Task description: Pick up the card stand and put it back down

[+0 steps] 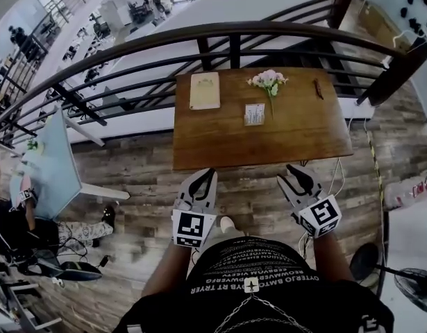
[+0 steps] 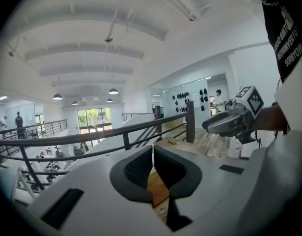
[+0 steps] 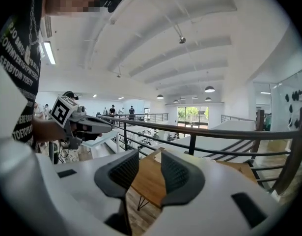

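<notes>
In the head view, the card stand (image 1: 254, 114), a small white printed card, stands near the middle of the brown wooden table (image 1: 296, 141). Both grippers hover over the floor short of the table's near edge, well away from the stand. My left gripper (image 1: 207, 175) is shut with nothing in it; in its own view the pads (image 2: 141, 168) meet over the table corner. My right gripper (image 1: 294, 172) is open and empty, and its own view shows a gap between the pads (image 3: 178, 173). Each gripper view shows the other gripper held level beside it.
On the table are also a beige board (image 1: 205, 90), a pink flower sprig (image 1: 269, 80) and a small dark object (image 1: 317, 89). A dark metal railing (image 1: 234, 30) curves right behind the table. A pale blue table (image 1: 57, 165) stands at the left, and a fan (image 1: 414, 286) at the lower right.
</notes>
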Demonstrator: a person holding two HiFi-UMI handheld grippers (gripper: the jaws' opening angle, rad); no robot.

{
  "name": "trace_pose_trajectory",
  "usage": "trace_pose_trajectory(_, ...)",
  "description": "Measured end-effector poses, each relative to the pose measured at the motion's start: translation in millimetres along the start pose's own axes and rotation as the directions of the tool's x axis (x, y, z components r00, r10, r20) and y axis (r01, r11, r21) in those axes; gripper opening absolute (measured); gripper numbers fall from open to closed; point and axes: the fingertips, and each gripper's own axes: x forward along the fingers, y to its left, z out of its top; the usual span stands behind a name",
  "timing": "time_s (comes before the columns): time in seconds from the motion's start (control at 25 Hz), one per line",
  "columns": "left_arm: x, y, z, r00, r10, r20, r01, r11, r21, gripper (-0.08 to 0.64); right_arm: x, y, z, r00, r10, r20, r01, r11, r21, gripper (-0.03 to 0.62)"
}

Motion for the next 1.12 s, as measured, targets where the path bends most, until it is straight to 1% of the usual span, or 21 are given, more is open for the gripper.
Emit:
trace_pose_trajectory(0.12,4,19,4,1.0,-0.001,0.014,0.001,1.0,-0.004,0.034,12,-2,7,1.0,-0.02,-0.01,0.02,1.0,0.001,0.137)
trace_pose_trajectory(0.28,8,43,3,1.0,-0.006,0.018,0.006,1.0,-0.01,0.034,32,0,20,0.999,-0.035,0.003,0.035,0.999,-0.001,0.137)
trace_pose_trajectory(0.52,17,64,4,0.999,-0.029,0.021,0.029,1.0,-0.005,0.034,55,0,29,0.999,-0.052,-0.011,0.051,0.999,-0.006,0.137)
trace_pose_trajectory(0.72,27,56,-13,0.998,-0.067,-0.013,0.067,0.997,-0.025,0.034,56,0,16,0.997,-0.06,-0.041,0.06,0.998,0.004,0.137)
trace_pose_trajectory(0.84,38,42,-17,0.993,-0.109,-0.034,0.108,0.994,-0.015,0.034,50,-11,7,0.995,-0.085,-0.047,0.086,0.996,0.022,0.137)
trace_pose_trajectory(0.92,48,37,-18,0.992,-0.122,-0.042,0.121,0.993,-0.006,0.034,48,-23,3,0.994,-0.099,-0.044,0.101,0.994,0.036,0.137)
trace_pose_trajectory(1.0,57,40,-20,0.993,-0.111,-0.051,0.111,0.994,-0.001,0.034,49,-34,0,0.994,-0.105,-0.028,0.106,0.993,0.046,0.137)
trace_pose_trajectory(1.12,72,49,-16,0.996,-0.072,-0.053,0.072,0.997,-0.007,0.034,53,-53,-5,0.995,-0.096,0.0,0.096,0.994,0.059,0.137)
